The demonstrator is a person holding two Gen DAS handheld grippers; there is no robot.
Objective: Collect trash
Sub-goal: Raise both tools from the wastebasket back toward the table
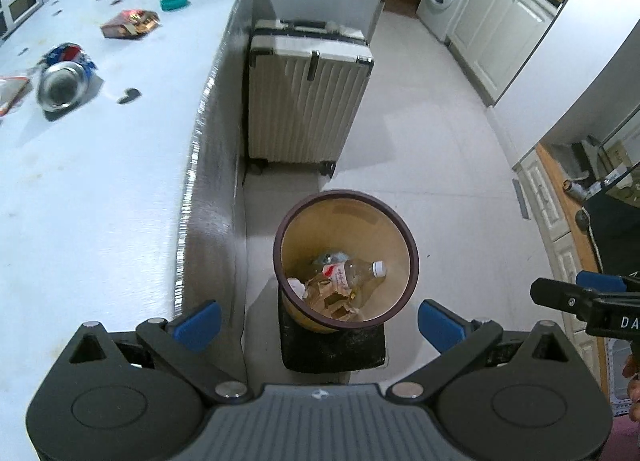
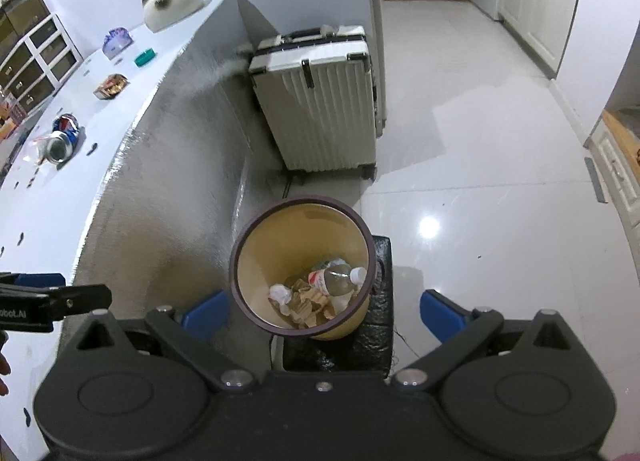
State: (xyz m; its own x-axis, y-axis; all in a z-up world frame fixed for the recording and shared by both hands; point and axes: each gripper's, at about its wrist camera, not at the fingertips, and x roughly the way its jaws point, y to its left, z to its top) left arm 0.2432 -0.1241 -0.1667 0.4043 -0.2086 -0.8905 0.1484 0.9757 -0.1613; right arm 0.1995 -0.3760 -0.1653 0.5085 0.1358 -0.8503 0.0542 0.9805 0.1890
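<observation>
Kitchen area, glossy tile floor (image 2: 480, 133), white counter (image 1: 100, 181) on left, ribbed suitcase (image 1: 304, 101) against its end. Trash bin (image 1: 408, 237) on dark block (image 1: 332, 345) beside counter; holds plastic bottle (image 1: 360, 271), crumpled paper and cardboard. Left gripper (image 1: 318, 321) spread wide, empty, above bin. Right gripper (image 2: 324, 311) also spread, empty, over bin. Still on counter: crushed can (image 1: 64, 77), snack wrapper (image 1: 130, 23).
</observation>
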